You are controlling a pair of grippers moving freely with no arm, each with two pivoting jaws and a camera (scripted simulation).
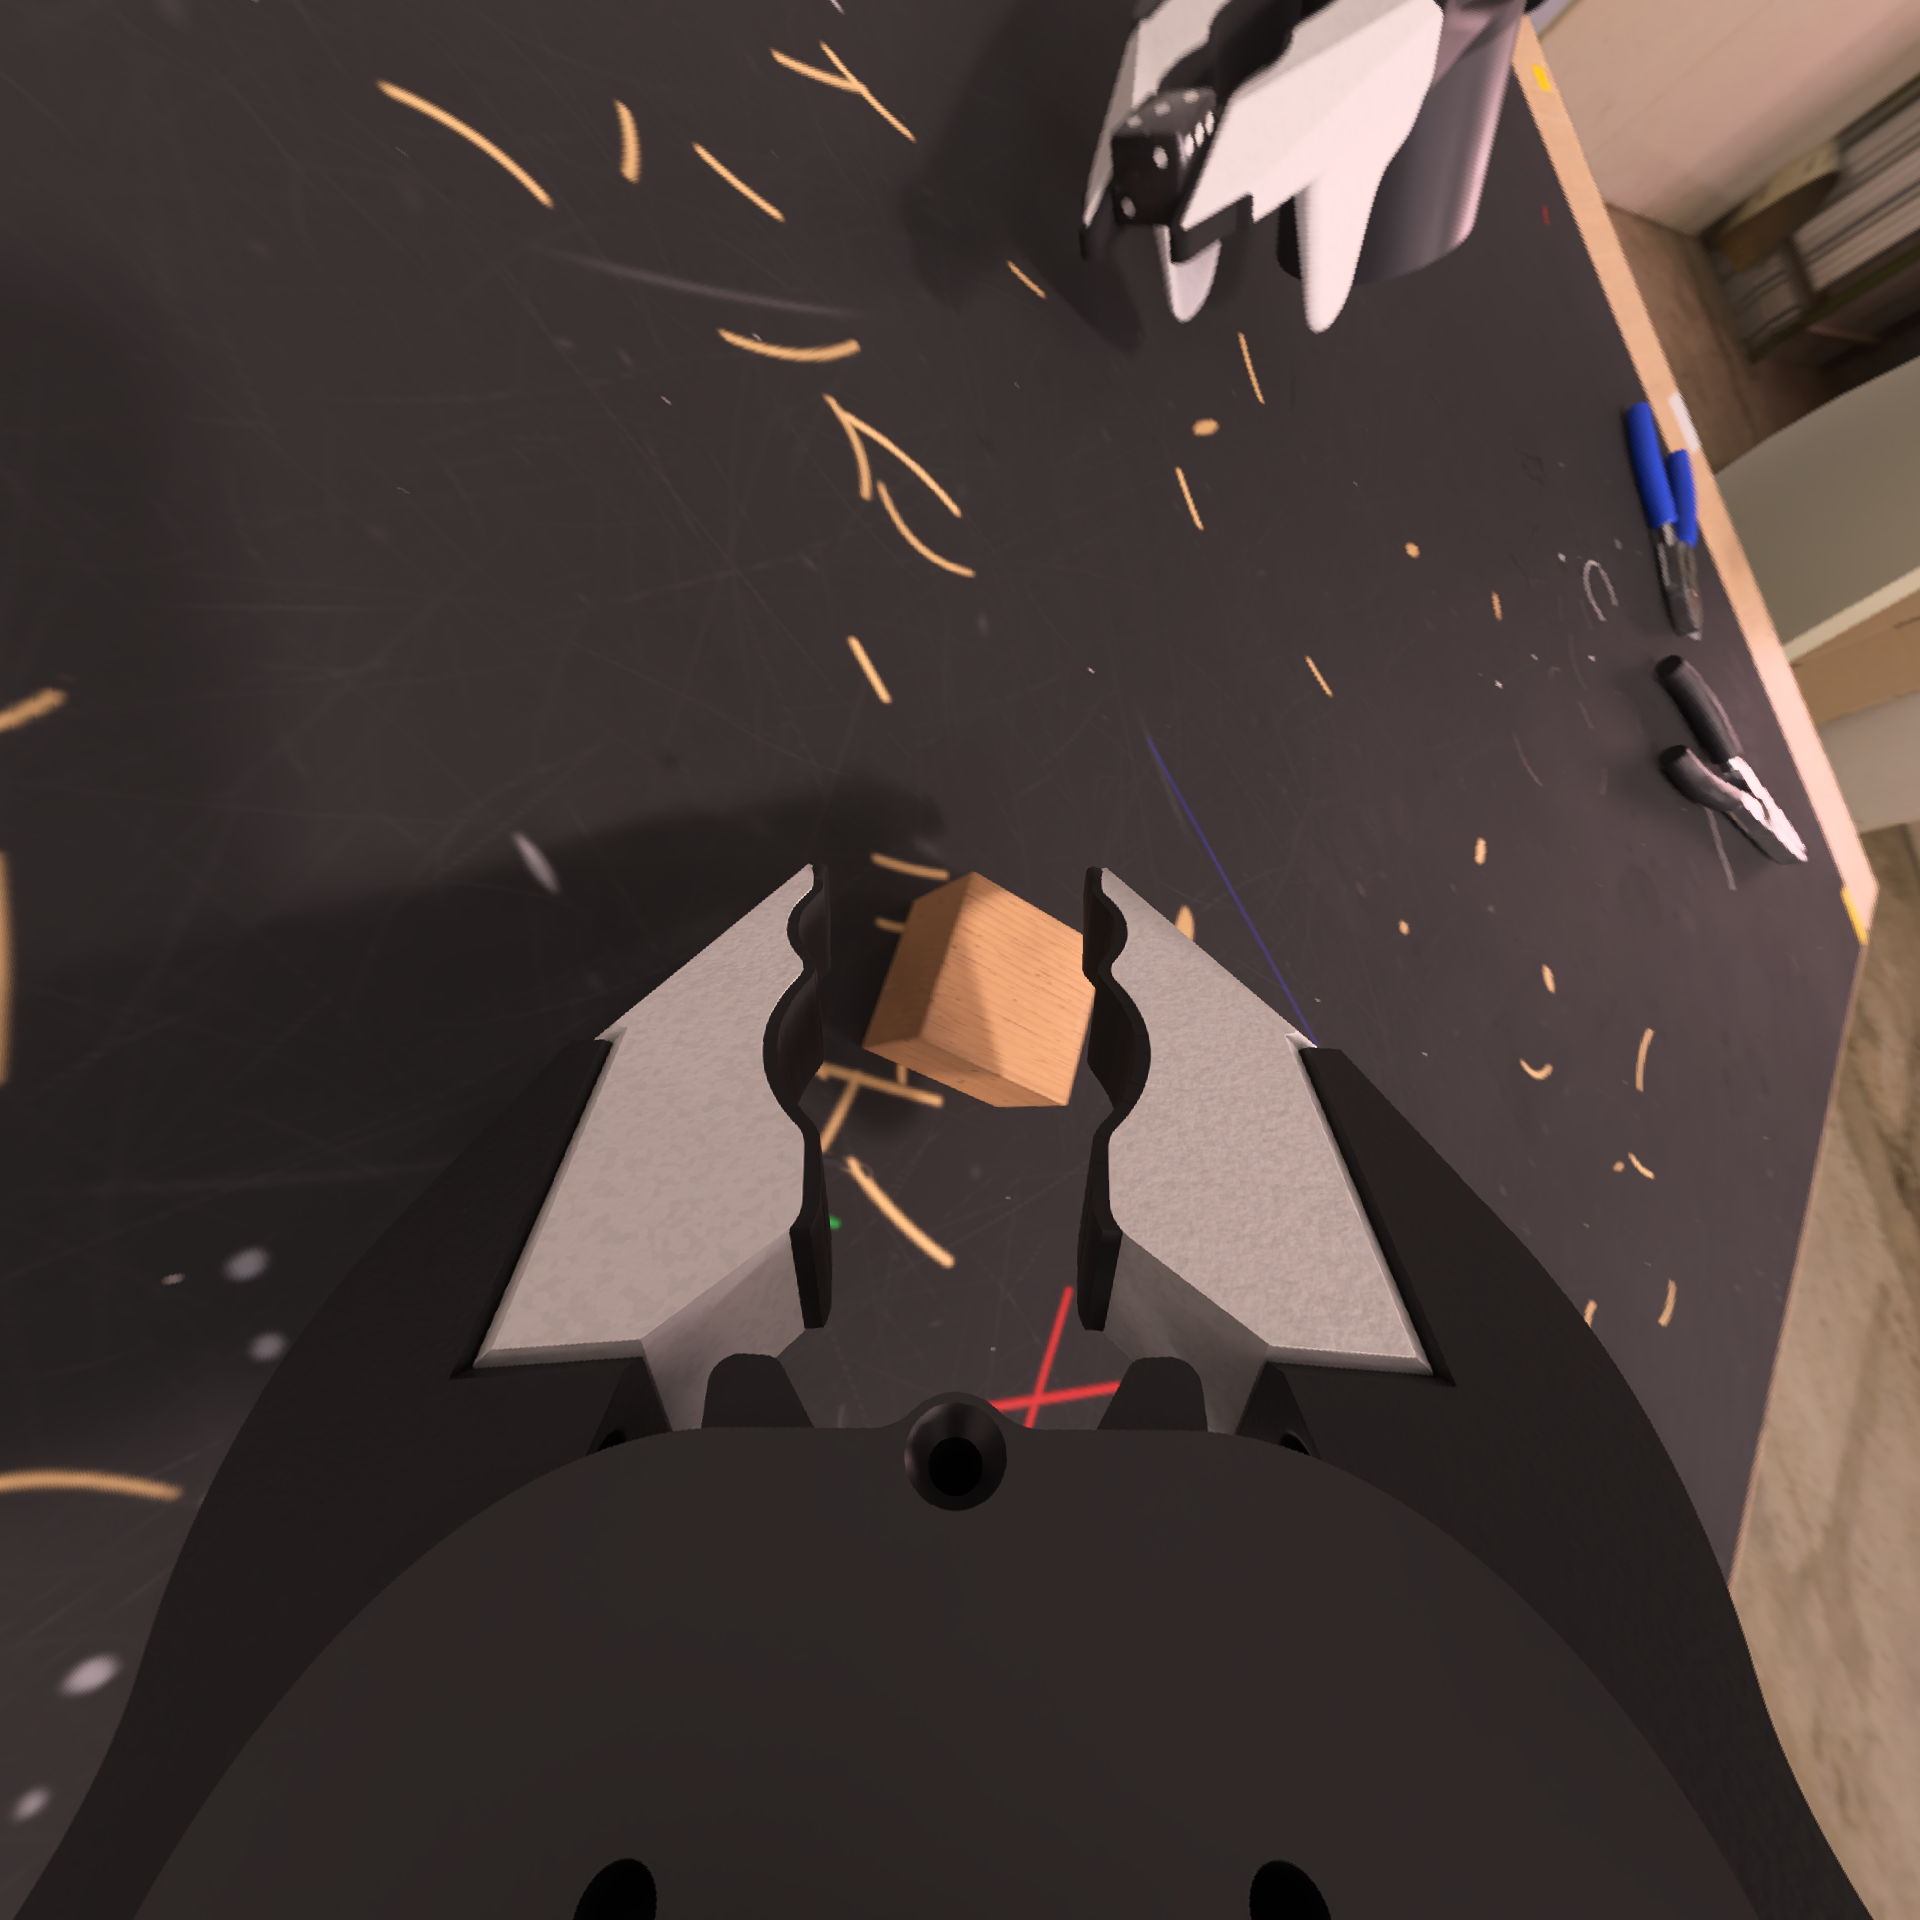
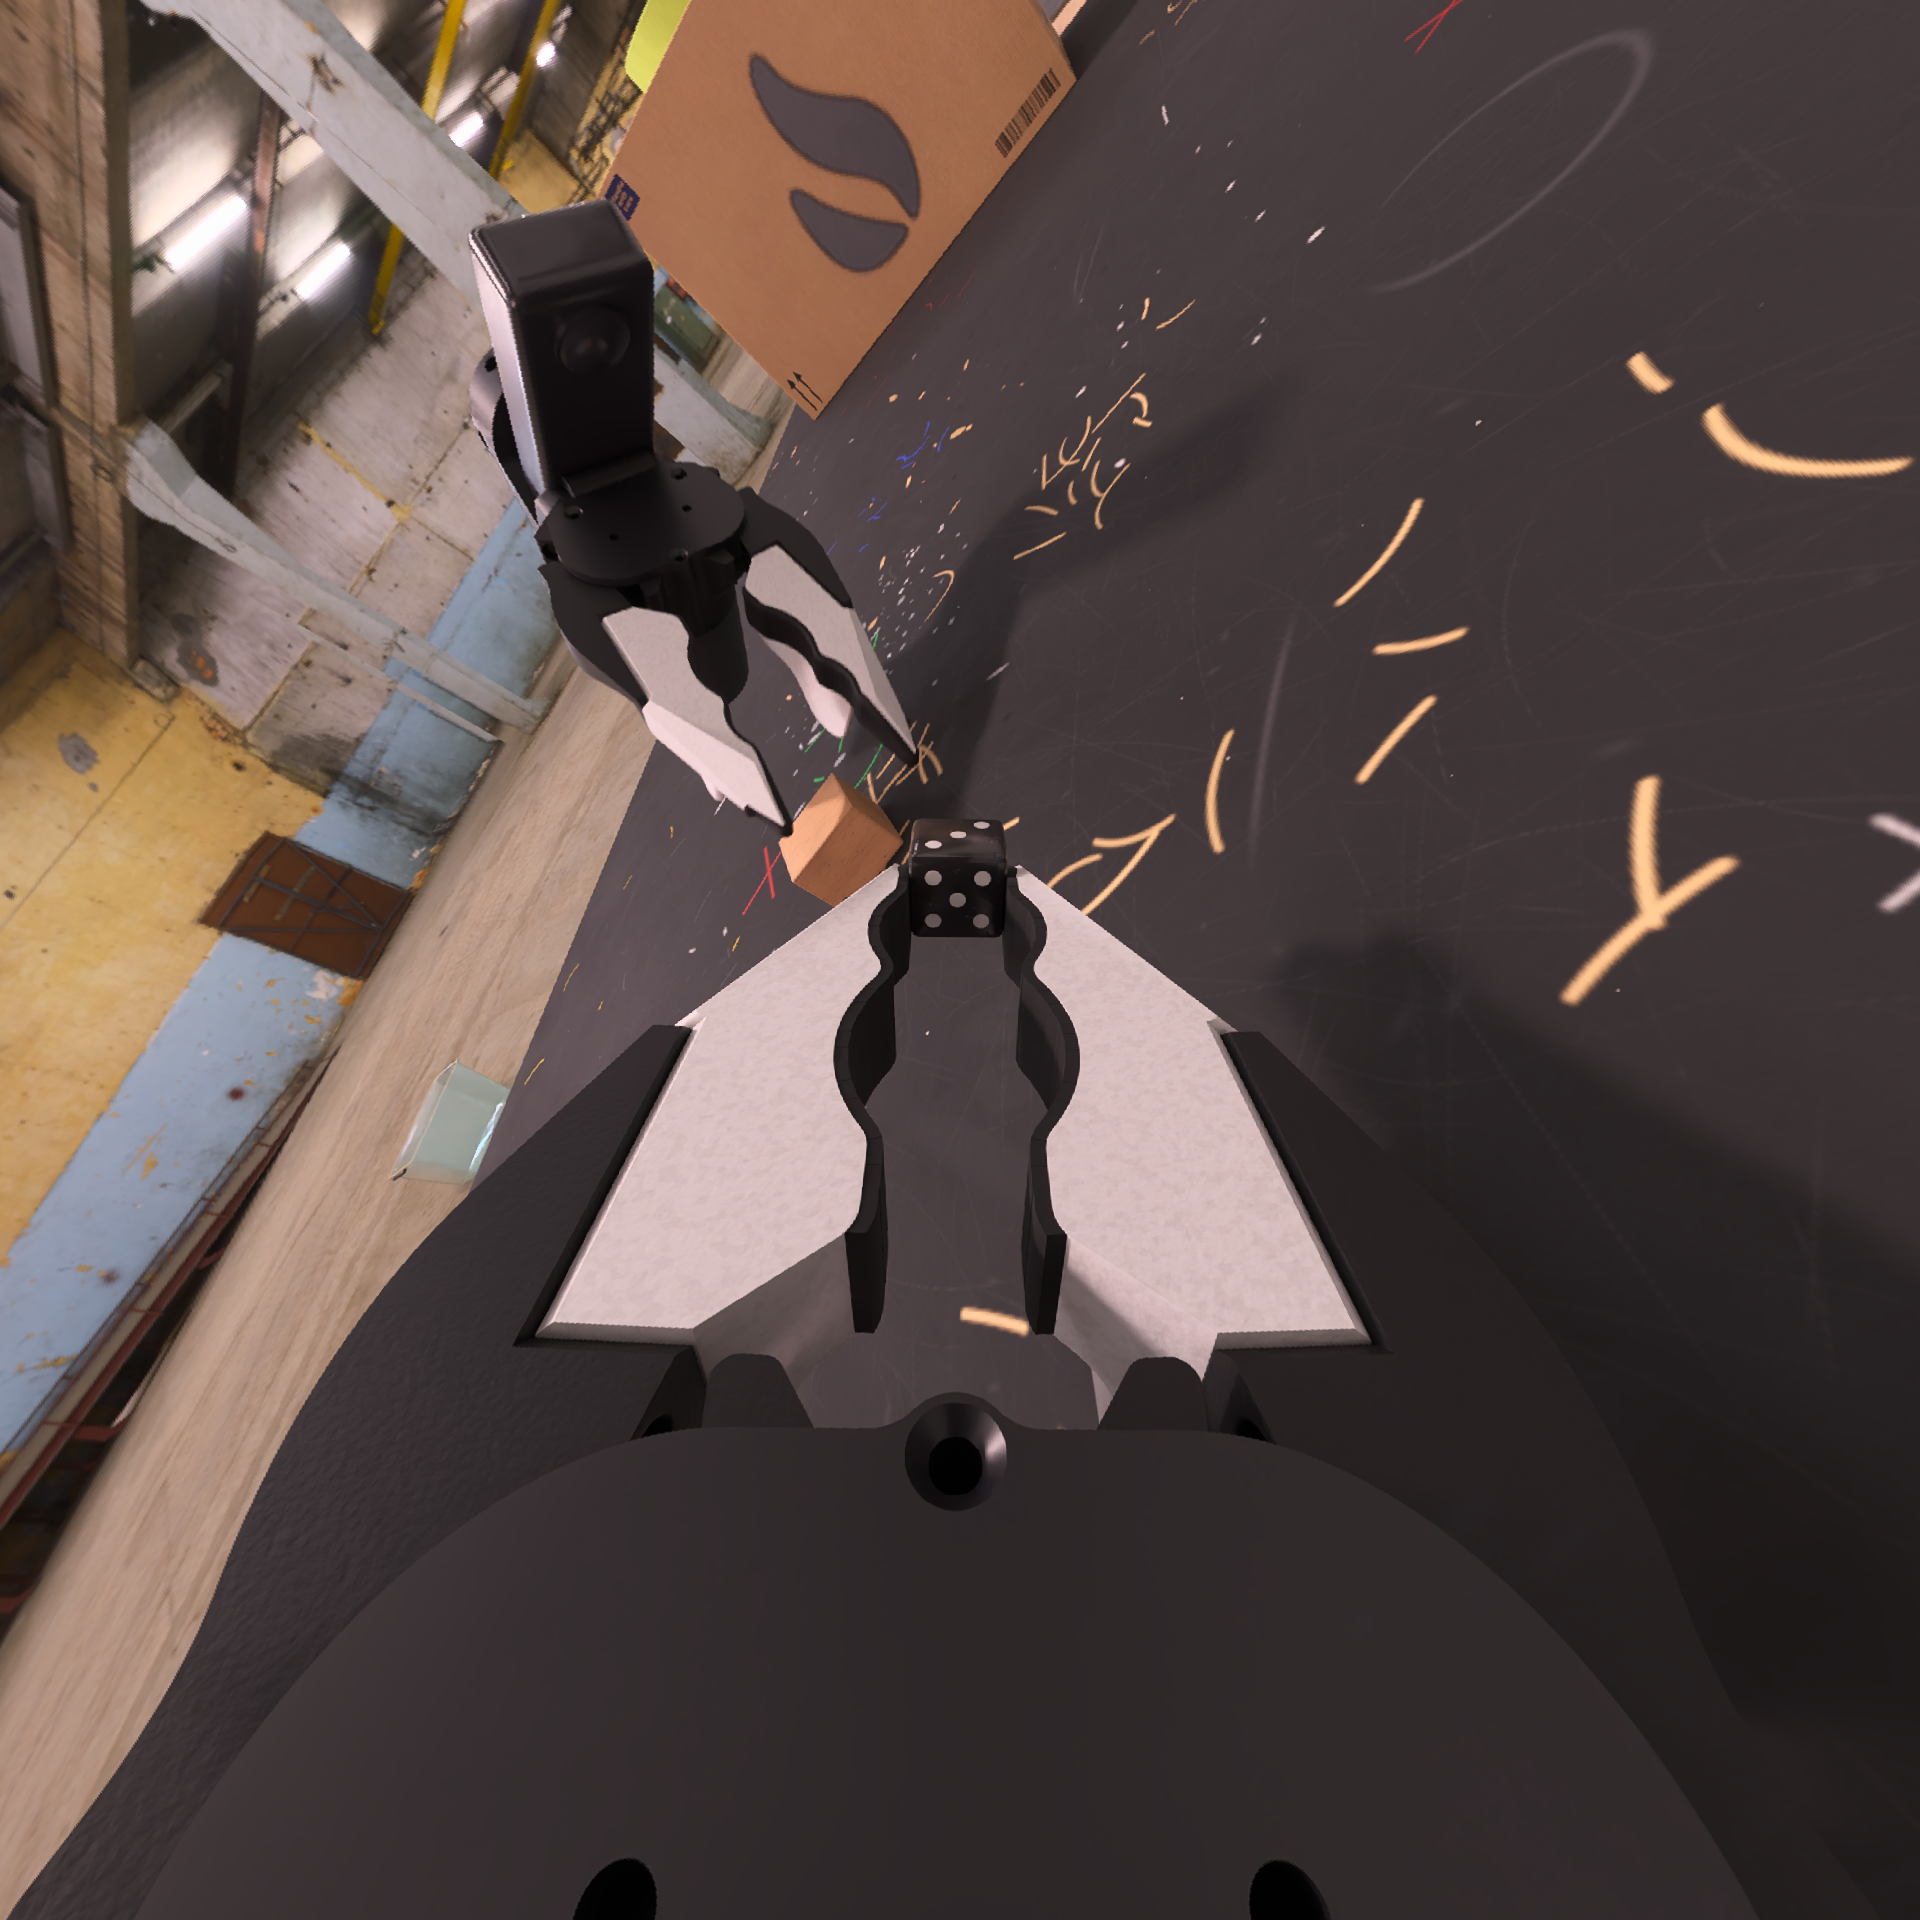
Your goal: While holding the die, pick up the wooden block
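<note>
The wooden block is a light brown cuboid on the dark table. My left gripper is open and straddles it. The right pad is at the block's edge and a gap shows on the left side. In the right wrist view my right gripper is shut on a black die with white pips at its fingertips, above the table. The block lies just beyond it, with the left gripper over it. In the left wrist view the right gripper with the die is at the top.
Blue-handled pliers and black-handled pliers lie near the table's right edge. A dark cylinder stands behind the right gripper. A cardboard box stands at the far end of the table. A clear container sits off the table.
</note>
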